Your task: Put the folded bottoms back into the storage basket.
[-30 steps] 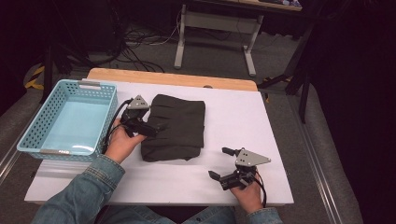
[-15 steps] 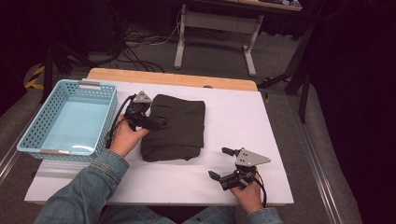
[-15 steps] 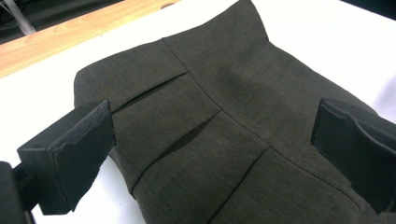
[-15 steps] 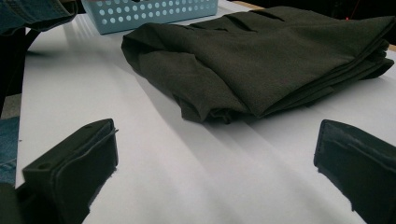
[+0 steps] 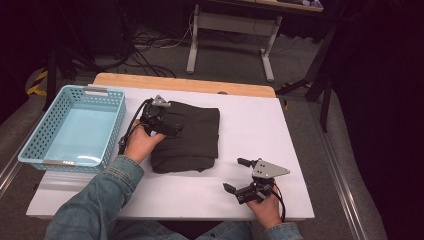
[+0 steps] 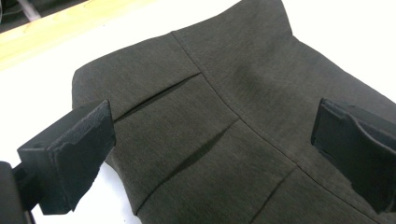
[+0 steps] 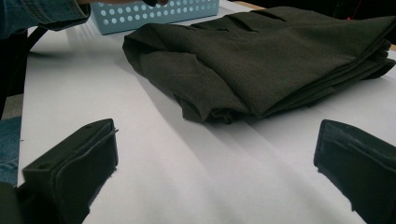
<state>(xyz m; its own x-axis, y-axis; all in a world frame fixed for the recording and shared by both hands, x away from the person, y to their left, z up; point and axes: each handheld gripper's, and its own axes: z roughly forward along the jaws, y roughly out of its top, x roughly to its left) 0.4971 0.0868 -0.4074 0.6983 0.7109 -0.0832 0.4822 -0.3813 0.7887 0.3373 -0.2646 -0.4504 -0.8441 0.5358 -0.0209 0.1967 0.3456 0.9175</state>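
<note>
Here, a folded dark olive-grey cloth garment [image 5: 187, 135] lies in the centre of the high view, flat on the white tabletop [image 5: 260, 125], with a pale wooden strip [image 5: 185, 84] running along the table's far edge above it. The left gripper [image 5: 172, 129] sits over the garment's left part, held by the left hand [image 5: 140, 144], whose blue denim sleeve [image 5: 95, 200] comes up from the lower left of the frame. In the left gripper view its two black jaws stand wide apart, one at the lower left and one at the right edge, released and grasping nothing; the garment [image 6: 224, 121], with its stitched seams and two slit folds, spreads between and beyond them, and I cannot tell whether the jaws touch the cloth.

The right gripper [image 5: 239, 175], with its grey three-cornered plate, sits in the lower right of the high view, on the bare tabletop and well apart from the garment. Its jaws are likewise spread wide and hold nothing; in the right gripper view they rise at the lower left and lower right, with white tabletop [image 7: 187, 177] between them and the garment's layered folded edge [image 7: 261, 60] in the upper half of the frame.

A light blue perforated plastic basket [image 5: 37, 140] stands at the left of the high view, just beside the garment's left side.
</note>
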